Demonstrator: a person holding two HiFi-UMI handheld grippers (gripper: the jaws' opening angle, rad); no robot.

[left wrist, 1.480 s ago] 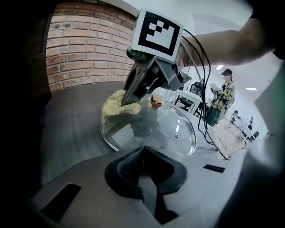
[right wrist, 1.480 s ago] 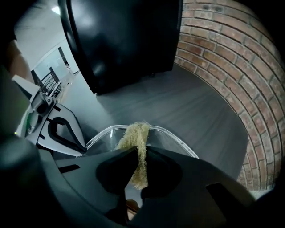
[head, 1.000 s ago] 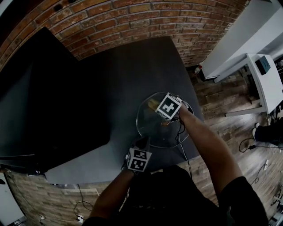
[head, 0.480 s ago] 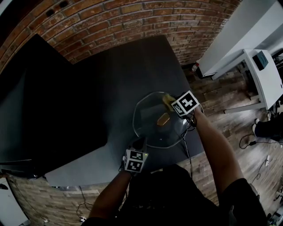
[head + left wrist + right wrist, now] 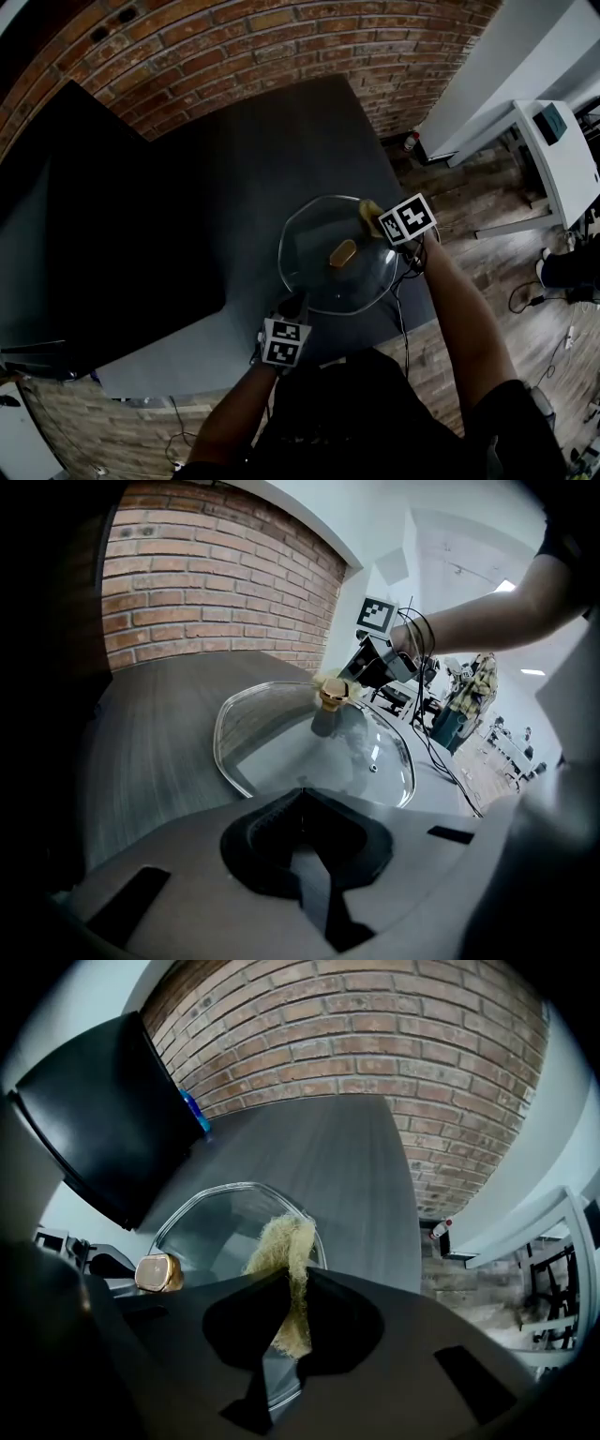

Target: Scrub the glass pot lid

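Scrub log | right hand-held gripper (image 5: 378, 219) clamped on scrubber (image 5: 286, 1251), moved from knob (image 5: 342, 253) out to lid (image 5: 314, 277) far rim | left hand-held gripper (image 5: 292, 309) pinches near rim, lid on counter (image 5: 244, 169) | edge scrubbing likely next

A clear round glass pot lid (image 5: 314, 277) with a metal rim and gold knob (image 5: 342, 253) lies knob-up by the dark counter's (image 5: 262, 159) near right corner. A yellowish fibrous scrubber (image 5: 281, 1237), clamped in the right hand-held gripper (image 5: 289, 1283), touches its far rim.
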